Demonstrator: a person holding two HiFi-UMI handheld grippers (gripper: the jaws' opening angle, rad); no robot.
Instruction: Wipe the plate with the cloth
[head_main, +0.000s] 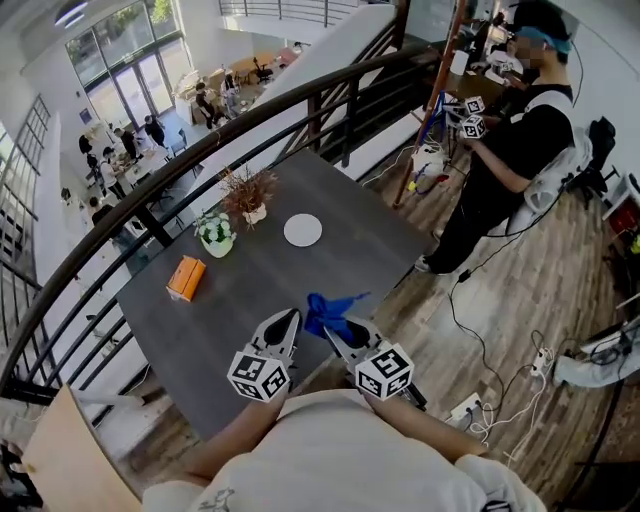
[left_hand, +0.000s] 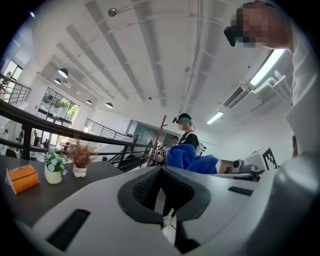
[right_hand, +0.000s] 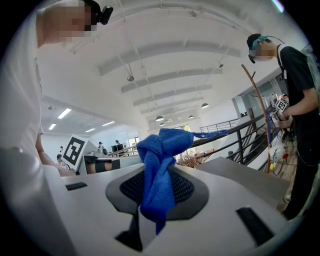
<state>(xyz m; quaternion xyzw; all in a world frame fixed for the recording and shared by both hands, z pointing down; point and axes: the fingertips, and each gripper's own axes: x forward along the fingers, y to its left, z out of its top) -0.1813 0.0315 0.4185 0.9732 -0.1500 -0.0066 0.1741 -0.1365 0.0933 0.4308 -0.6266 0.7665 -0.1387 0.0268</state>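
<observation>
a white plate lies untouched on the dark desk. well short of the plate, the right claw is clenched on a bunched blue cloth. beside it, the left claw is clenched and empty. the wiping seems not yet begun.

We look steeply down from head height onto the table. Both gripper cameras ride close behind their jaws, facing twelve o'clock, sharing the blue cloth.
</observation>
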